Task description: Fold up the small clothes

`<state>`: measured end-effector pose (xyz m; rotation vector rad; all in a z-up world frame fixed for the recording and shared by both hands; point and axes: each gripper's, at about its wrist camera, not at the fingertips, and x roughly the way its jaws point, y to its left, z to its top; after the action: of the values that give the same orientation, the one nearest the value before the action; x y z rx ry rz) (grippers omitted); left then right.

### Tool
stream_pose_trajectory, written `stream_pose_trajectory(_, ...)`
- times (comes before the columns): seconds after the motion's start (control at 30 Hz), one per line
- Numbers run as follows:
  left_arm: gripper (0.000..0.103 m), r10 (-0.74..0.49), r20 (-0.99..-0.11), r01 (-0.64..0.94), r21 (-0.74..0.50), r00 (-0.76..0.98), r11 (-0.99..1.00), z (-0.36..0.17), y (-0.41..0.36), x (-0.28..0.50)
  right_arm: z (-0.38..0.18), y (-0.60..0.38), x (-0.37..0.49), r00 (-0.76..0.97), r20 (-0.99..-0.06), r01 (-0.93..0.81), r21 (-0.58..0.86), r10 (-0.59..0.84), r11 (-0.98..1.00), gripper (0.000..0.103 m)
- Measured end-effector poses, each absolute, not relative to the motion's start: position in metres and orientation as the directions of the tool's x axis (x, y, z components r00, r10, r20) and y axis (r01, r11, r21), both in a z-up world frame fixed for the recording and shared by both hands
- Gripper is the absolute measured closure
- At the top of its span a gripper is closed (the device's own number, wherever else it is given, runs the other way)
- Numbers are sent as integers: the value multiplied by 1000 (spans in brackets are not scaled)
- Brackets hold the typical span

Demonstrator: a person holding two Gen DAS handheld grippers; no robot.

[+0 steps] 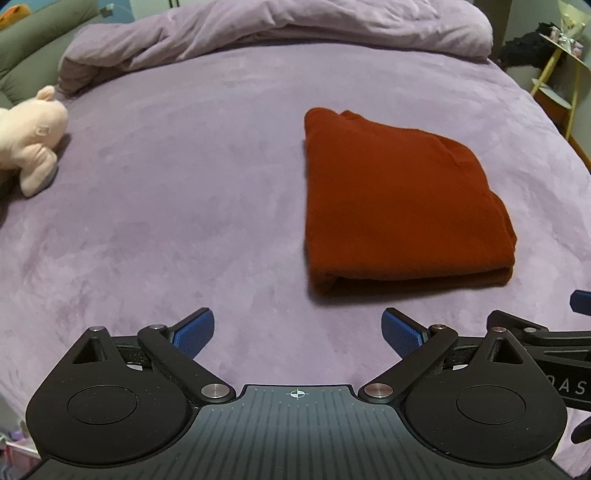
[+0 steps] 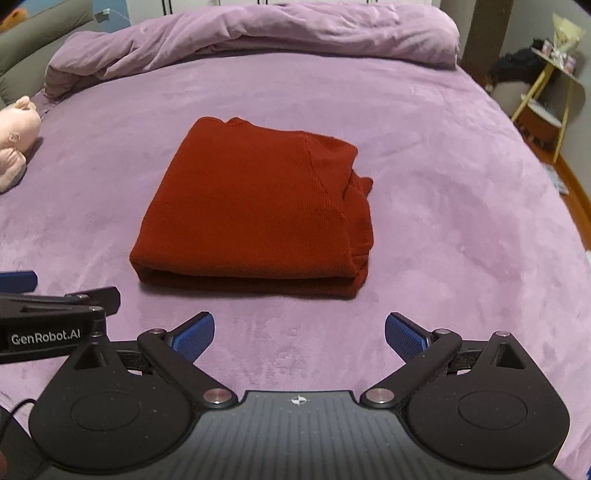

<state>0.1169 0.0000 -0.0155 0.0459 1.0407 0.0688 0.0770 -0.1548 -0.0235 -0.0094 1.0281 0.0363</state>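
1. Left tongs (image 1: 298, 332): blue-padded fingers (image 1: 194, 330) spread wide apart, nothing between them, poised above bare bedspread just short of the garment's near edge.
2. Right tongs (image 2: 300, 334): likewise spread wide and empty, the pads clear of the fabric; the left tongs' black body enters this view at the lower left, the two side by side.
3. Red garment (image 2: 255, 214): a knitted piece folded into a compact rectangle, the fold edge facing the cameras, loose layers bunched at its right side; it lies flat on the bed, apart from both tongs.
4. Bed (image 2: 443, 206): covered in a lilac plush spread, with a matching duvet (image 2: 258, 33) rolled along the far side.
5. Pink plush toy (image 1: 31, 142): at the bed's left edge, well apart from the garment.
6. Room: a yellow-legged shelf (image 2: 554, 96) with dark items at far right.
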Motion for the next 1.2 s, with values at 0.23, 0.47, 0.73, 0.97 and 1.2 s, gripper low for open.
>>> stream_pose_trajectory(0.23,3,108,-859,-49,97,501,994,-17,0,117,-27,-161,80,501,-865,1,1,1,1000,4)
stream_pose_trajectory(0.47,3,113,-857,-45,104,502,994,-16,-1,117,-29,-162,81,497,-868,5,-14,-14,1000,4)
stream_pose_trajectory(0.73,3,117,-859,-42,110,499,993,-16,-2,116,-31,-164,83,497,-868,11,-16,-20,1000,4)
stream_pose_trajectory(0.97,3,106,-862,-38,100,495,994,-17,1,117,-30,-167,83,501,-865,16,-14,-21,1000,4)
stream_pose_trajectory(1.2,3,104,-864,-38,98,492,994,-17,1,117,-30,-168,82,500,-866,23,-11,-21,1000,4)
